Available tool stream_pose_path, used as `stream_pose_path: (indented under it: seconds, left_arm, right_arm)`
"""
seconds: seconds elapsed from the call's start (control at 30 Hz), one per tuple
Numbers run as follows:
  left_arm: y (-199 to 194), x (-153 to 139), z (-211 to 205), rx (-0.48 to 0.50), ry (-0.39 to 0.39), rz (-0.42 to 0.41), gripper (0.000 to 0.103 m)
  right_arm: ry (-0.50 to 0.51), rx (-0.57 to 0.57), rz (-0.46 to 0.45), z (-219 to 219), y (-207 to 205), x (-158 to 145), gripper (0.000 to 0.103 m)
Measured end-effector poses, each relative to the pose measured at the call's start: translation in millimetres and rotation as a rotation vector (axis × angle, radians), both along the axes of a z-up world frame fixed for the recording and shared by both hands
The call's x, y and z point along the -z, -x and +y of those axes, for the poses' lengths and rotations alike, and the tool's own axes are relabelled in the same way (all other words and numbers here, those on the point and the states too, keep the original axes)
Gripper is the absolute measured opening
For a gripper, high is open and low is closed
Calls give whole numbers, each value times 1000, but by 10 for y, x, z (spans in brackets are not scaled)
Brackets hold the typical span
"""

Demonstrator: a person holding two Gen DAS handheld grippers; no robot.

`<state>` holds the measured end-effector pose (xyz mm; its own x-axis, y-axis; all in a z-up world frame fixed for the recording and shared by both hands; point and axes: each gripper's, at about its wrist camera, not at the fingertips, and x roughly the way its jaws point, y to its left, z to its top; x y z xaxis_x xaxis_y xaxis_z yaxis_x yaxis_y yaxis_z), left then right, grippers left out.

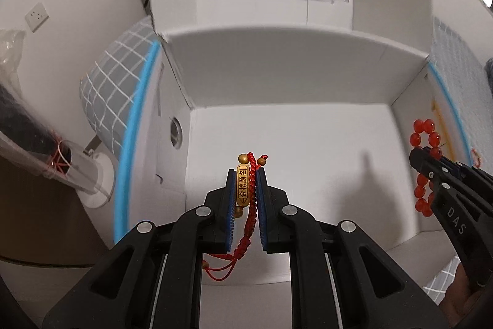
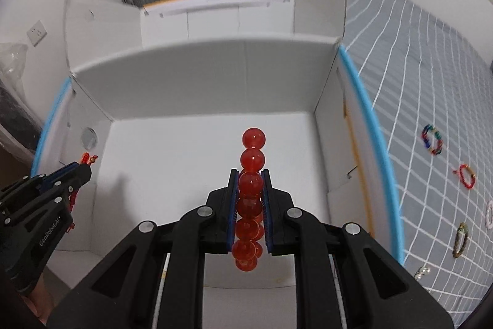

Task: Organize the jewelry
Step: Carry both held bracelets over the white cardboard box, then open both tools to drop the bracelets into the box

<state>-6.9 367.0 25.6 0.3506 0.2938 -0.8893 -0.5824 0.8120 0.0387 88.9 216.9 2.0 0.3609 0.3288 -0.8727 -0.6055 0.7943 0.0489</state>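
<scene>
Jewelry is on its way into the white box (image 2: 197,76) that sits open on the bed (image 2: 416,57): the left tool (image 1: 245,174) is closed tight on a red cord bracelet with a gold tag (image 1: 243,185), the right tool (image 2: 250,176) on a red bead bracelet (image 2: 252,171). Both hang above the box's bare floor, apparently for dropping in, while several more bracelets (image 2: 432,140) wait on the checked cover beside the box.

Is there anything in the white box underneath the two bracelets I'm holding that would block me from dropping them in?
Nothing visible. The left gripper holds the red cord bracelet and the right gripper the red bead bracelet over the white box's bare floor.
</scene>
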Motion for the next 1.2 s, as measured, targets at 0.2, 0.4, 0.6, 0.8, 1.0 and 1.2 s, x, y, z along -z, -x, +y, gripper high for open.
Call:
stream_pose_path:
  seconds: [0.2, 0.4, 0.6, 0.8, 1.0, 1.2]
  left_arm:
    - [-72, 152, 30, 4, 28, 31, 13]
    - [-82, 150, 25, 0, 16, 40, 15]
    - [-45, 69, -1, -12, -22, 23, 51]
    - [42, -113, -11, -31, -55, -26, 74]
    - [136, -215, 32, -54, -70, -56, 90]
    - [222, -265, 4, -56, -89, -80, 97]
  right_arm:
    - [43, 1, 48, 19, -7, 200, 13]
    - [39, -5, 65, -16, 9, 186, 14]
    - [12, -21, 63, -31, 9, 95, 42]
    - [6, -38, 22, -55, 70, -17, 69]
    - [-21, -50, -38, -87, 172, -140, 90]
    - [-60, -58, -58, -132, 243, -246, 95]
